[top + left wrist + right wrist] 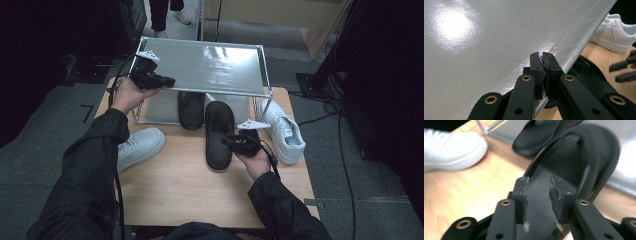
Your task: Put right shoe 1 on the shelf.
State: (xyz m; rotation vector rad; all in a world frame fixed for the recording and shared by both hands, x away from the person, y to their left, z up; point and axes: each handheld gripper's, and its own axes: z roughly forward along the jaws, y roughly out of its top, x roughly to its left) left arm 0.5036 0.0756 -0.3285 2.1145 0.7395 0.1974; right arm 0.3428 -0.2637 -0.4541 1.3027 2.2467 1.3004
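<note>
A silver rack [210, 65] stands at the back of the wooden table [175, 190]. My left gripper [170, 80] is at the front left corner of its top shelf [486, 50], and in the left gripper view its jaws [542, 56] are shut on the shelf's edge. One black slipper [219, 135] lies with its toe just under the rack. My right gripper [227, 141] hovers over its heel part [574, 157], jaws apart and pressing on nothing. A second black slipper [191, 110] sits under the rack to the left of the first [536, 135].
A white sneaker [285, 132] lies right of the rack [614, 32]. Another white sneaker [142, 145] lies at the table's left [449, 150]. Bare wood spans the near half of the table. Dark cables run on the floor to the right.
</note>
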